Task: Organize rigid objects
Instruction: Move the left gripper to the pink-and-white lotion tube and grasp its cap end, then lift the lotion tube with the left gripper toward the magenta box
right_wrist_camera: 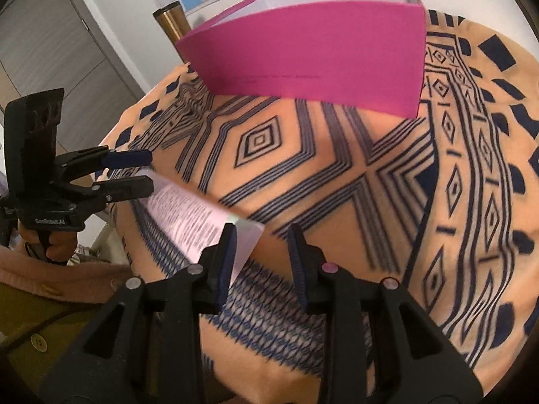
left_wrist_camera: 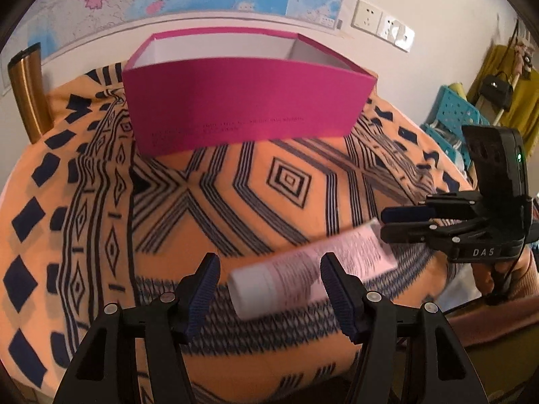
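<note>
- In the left wrist view the left claw (left_wrist_camera: 269, 279) filled the bottom centre, its two blue pads apart, and the cap end of a pale pink tube (left_wrist_camera: 313, 269) lay between them on the patterned cloth (left_wrist_camera: 235, 202); neither pad seemed to press on it, though blur made contact hard to judge.
- The tube ran from that bottom centre up toward the right edge, where the right claw (left_wrist_camera: 401, 222) came in sideways at its flat crimped end.
- In the right wrist view the right claw (right_wrist_camera: 261, 256) sat at bottom centre with a narrow gap between its pads; the crimped end lay against the left pad and mostly outside the gap, so I judged nothing was clamped.
- To do this step well, I judged one claw should take the tube alone: centre it across the firm body near the cap, and close squarely before lifting, since the flat end would bend and slip.
- The other claw would need to draw clear so the two did not collide.
- Farthest off, in the upper centre of both views, the pink box (left_wrist_camera: 249, 101) stood open on the surface, well apart from the tube, and seemed the likely place to drop it.
</note>
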Motion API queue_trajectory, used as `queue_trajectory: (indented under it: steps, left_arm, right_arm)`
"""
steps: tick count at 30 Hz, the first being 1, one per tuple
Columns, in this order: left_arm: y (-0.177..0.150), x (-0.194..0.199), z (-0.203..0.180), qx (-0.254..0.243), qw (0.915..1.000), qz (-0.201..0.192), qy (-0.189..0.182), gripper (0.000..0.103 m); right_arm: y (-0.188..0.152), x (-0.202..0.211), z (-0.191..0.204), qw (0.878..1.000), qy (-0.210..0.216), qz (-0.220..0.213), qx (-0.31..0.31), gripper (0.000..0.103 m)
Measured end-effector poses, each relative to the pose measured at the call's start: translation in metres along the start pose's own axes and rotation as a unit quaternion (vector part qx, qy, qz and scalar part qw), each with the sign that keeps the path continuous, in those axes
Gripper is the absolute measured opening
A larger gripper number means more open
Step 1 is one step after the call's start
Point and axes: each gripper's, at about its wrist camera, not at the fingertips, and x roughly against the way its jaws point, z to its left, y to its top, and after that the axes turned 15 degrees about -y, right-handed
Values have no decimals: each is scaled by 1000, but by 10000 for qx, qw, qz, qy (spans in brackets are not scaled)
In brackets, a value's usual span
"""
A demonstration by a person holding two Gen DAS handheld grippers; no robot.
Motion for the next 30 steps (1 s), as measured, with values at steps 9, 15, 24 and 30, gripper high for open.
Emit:
queue_trajectory:
  steps: [9,15,24,30]
  left_arm:
    - [-15,-3,2,234,9994,189,-145,52]
    - [-14,-2,1,277,9994,130,-156,50]
    - [1,-10,2,273,9995,-19,-149,48]
    - [11,-15,4,252,9996,-48,-125,48]
  right_arm:
    - [-11,3,11,9999,151,15,-27,33]
    - [-11,1,15,9998,150,-6,-94,33]
    - [-3,0,5,9994,5,-164,-309,33]
    - [3,0,-5,9987,-81,-234,-446,33]
